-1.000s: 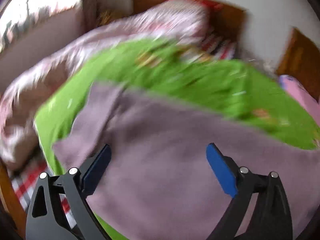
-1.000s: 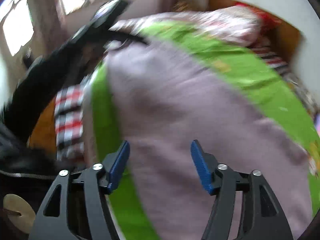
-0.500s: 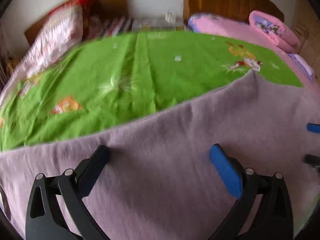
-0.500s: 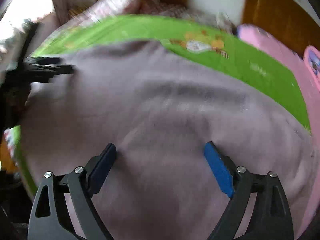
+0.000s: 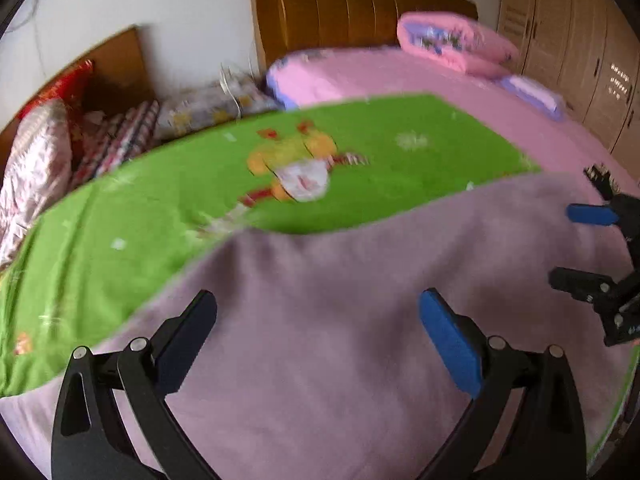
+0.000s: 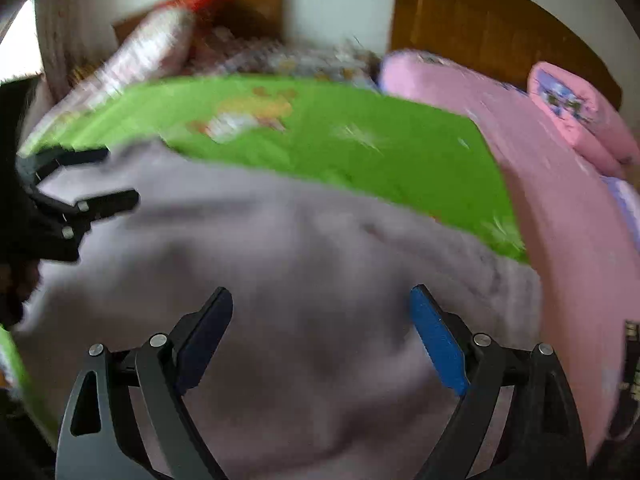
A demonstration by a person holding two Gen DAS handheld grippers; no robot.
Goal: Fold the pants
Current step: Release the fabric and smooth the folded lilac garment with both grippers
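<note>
— Your left gripper [image 5: 316, 328] has its two fingers spread wide with nothing between them; it hovers over the pants [image 5: 320, 320]. How about the right one?

— Your right gripper [image 6: 320, 320] is just as wide apart and grips nothing; whether a pad brushes the fabric is too blurred to tell.

— Count things for me.

— Two grippers and one pair of mauve pants, spread across the near part of one green sheet [image 5: 200, 184]. To the right lies one pink bedspread [image 5: 440, 80] with one folded pink quilt [image 5: 452, 40] at its far end.
</note>
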